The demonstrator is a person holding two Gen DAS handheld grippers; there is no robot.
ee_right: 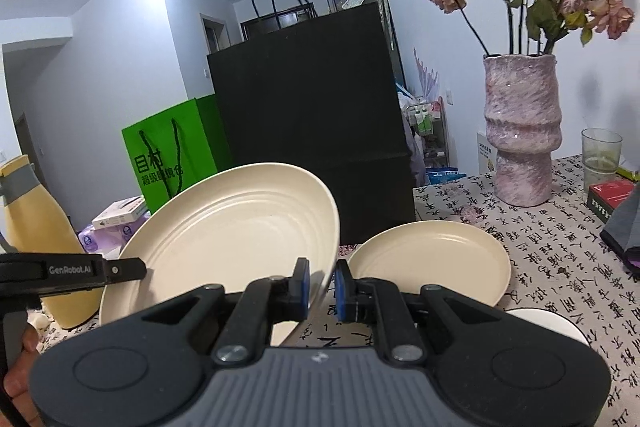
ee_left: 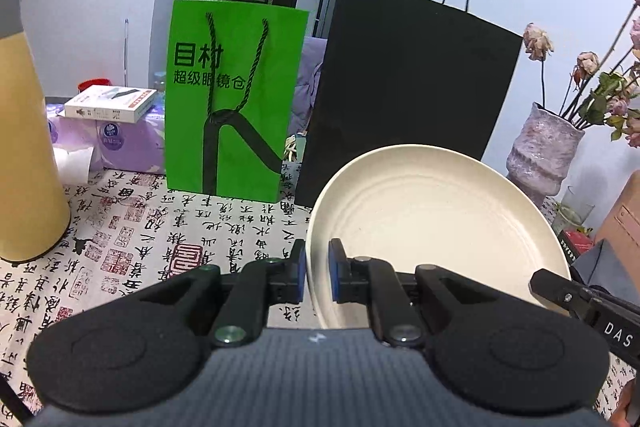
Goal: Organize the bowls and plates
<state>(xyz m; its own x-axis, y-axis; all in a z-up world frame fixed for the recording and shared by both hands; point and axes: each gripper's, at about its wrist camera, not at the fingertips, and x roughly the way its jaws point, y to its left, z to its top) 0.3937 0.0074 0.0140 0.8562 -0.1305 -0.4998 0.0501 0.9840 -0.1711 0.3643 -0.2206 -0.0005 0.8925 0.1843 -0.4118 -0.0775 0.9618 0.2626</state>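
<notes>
At the bottom centre of the left wrist view, the left gripper (ee_left: 317,277) has its blue-padded fingers (ee_left: 334,277) drawn narrow onto the left rim of a cream plate (ee_left: 432,227). The plate is held off the cloth, tilted with its ringed face toward the camera and its far edge rising to mid-frame. The right gripper (ee_left: 560,293) enters from the lower right and meets the plate's opposite rim.

In the right wrist view the right gripper (ee_right: 322,285) sits bottom centre, fingers narrow around the right edge of the same plate (ee_right: 228,239); whether both pads press the rim I cannot tell. The left gripper (ee_right: 124,271) reaches in from the left edge, level, touching the plate's left rim.

A second plate (ee_right: 430,263) lies flat on the cloth (ee_right: 540,267) just right of centre, apart from the held one. A white bowl (ee_right: 556,323) edge shows at lower right.

Open cloth lies at lower left of the left view, bounded by a yellow bottle (ee_left: 24,131), a green bag (ee_left: 232,103) and a black bag (ee_left: 404,95) behind. A vase (ee_right: 520,131) stands at right.
</notes>
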